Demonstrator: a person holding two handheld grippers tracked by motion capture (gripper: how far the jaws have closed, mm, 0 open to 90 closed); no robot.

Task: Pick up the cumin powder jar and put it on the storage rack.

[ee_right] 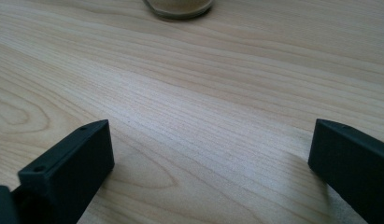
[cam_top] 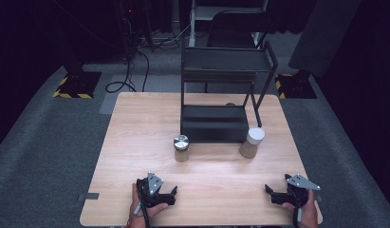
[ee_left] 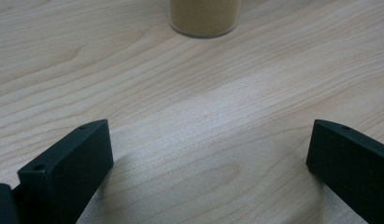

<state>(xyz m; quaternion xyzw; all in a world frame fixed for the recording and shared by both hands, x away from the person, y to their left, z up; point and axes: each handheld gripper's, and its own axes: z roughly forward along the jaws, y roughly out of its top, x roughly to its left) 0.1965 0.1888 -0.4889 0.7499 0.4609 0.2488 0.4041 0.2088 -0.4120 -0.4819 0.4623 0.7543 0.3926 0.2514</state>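
Note:
Two jars of tan powder stand mid-table: one with a silver lid [cam_top: 181, 147] and one with a white lid [cam_top: 252, 142]. A black two-tier rack [cam_top: 221, 95] stands behind them. My left gripper [cam_top: 172, 194] rests near the front edge, open, nothing between its jaws; its own view shows the base of a jar [ee_left: 204, 17] ahead of the left gripper [ee_left: 209, 154]. My right gripper [cam_top: 270, 192] lies at the front right, open and empty; the right gripper view has a jar base [ee_right: 179, 6] far ahead of the right gripper [ee_right: 210, 154].
The light wooden table [cam_top: 135, 142] has bare board between the grippers and the jars. Grey carpet surrounds it. A chair [cam_top: 235, 28] and cables sit behind the rack in the dark.

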